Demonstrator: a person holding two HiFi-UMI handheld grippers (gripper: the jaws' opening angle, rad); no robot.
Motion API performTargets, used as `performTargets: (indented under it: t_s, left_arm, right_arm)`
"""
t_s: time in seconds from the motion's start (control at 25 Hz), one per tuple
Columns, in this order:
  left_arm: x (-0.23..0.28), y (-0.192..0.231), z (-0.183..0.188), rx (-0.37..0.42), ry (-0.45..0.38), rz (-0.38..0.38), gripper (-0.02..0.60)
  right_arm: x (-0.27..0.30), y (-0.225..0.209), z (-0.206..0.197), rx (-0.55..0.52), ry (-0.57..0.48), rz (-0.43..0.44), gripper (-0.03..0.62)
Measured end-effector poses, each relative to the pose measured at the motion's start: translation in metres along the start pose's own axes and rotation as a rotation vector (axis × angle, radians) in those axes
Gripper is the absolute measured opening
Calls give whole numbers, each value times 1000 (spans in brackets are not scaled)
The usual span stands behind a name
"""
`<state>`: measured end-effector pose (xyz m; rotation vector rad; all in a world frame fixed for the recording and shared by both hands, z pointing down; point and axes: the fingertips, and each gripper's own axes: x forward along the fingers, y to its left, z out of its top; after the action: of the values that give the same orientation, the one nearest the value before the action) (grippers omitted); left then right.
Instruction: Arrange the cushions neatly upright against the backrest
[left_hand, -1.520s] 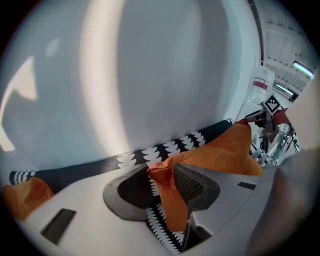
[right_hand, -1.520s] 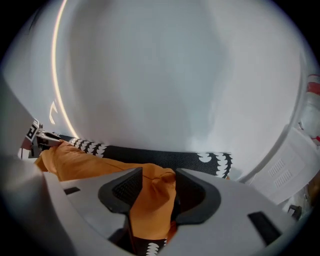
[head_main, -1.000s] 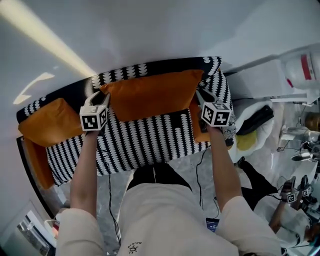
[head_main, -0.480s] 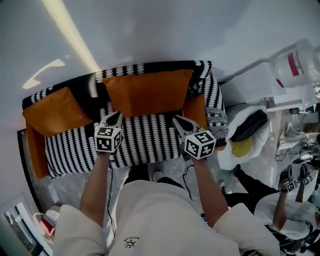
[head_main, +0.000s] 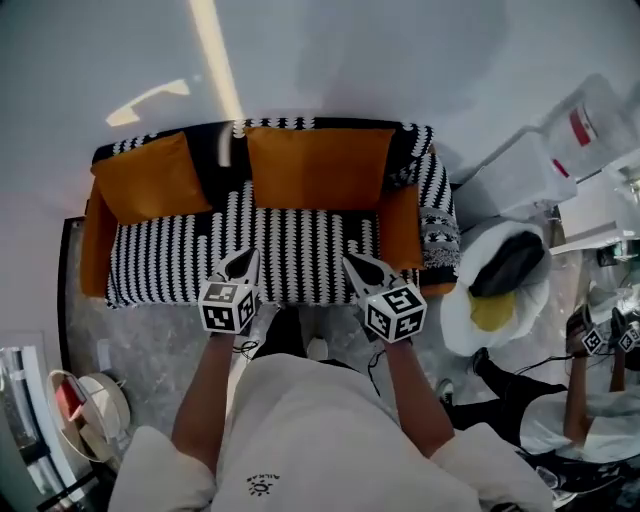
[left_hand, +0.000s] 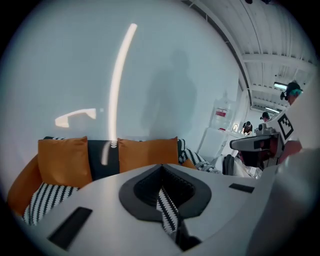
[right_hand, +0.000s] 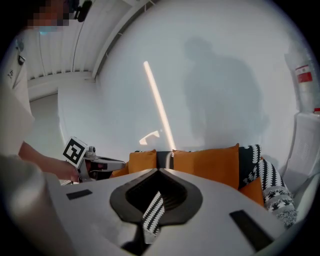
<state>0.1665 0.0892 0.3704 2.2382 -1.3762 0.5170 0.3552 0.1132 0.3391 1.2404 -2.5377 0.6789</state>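
1. A small orange cushion (head_main: 150, 178) is seen upright against the backrest (head_main: 228, 160) at the left of the sofa (head_main: 180, 262).
2. The left gripper (head_main: 244, 260) is held at the sofa's front edge, jaws together and empty.
3. A wide orange cushion (head_main: 318, 167) is propped upright against the backrest, right of the sofa's middle.
4. The right gripper (head_main: 351, 263) is likewise held closed and empty at the sofa's front edge.

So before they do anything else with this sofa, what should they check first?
1. Large cushion upright against the backrest of the sofa: ok.
2. Small cushion upright against the backrest: ok.
3. Left hand-held gripper holds nothing, jaws together: ok.
4. Right hand-held gripper holds nothing, jaws together: ok.
5. Orange end pieces are fixed armrests, not loose cushions left to arrange: cannot tell.
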Motion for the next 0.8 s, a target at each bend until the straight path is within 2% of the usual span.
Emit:
performTargets:
  t_s: [0.16, 0.36, 0.56, 0.8]
  left_arm:
    - [-52, -14, -26, -1, -9, 44, 18]
    - [-97, -10, -29, -19, -64, 76, 18]
    - [-130, 15, -26, -34, -123, 108, 18]
    - [-180, 54, -28, -23, -146, 102, 18]
  right_arm:
    - [-32, 27, -11, -18, -12, 27, 23]
    - [-49, 62, -11, -19, -44, 58, 23]
    - [-44, 101, 0, -71, -65, 86, 23]
    - [-33, 137, 8, -76, -86, 61, 21]
